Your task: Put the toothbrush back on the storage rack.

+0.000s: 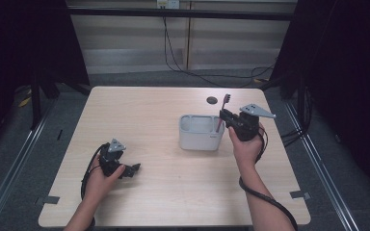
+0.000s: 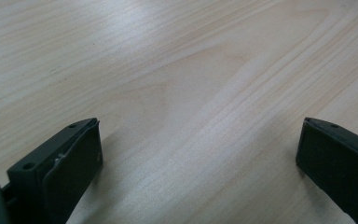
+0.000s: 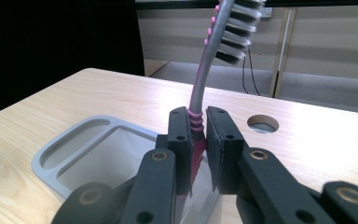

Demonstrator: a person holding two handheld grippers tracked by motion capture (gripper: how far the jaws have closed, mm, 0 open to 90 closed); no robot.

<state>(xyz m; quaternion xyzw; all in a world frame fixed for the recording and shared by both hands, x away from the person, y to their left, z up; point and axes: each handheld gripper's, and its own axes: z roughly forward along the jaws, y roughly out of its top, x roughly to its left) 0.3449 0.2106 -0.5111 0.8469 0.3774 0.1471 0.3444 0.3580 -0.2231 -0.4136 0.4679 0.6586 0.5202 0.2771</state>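
Spreading across the high view, the pale wooden table carried little: a grey holder right of centre, a round hole in the board behind it, and a gripper in each of the person's hands. From the right gripper view the holder was an open tub with a narrow tray section along one side and a deeper well beside it. The work in hand looked like standing a toothbrush in that holder, and it seemed partly done. The right gripper hovered at the holder's right end, its jaws clenched on the pink-and-grey toothbrush. In the right gripper view the pads pressed on the ribbed pink grip of the toothbrush, bristle head up and leaning slightly, handle end pointing down into the well. Whether the tip had reached the bottom could not be told, as the jaws hid it. Lowering and letting go appeared to remain. The left gripper rested low over the table's near left, well apart from the holder, jaws released wide over bare wood.
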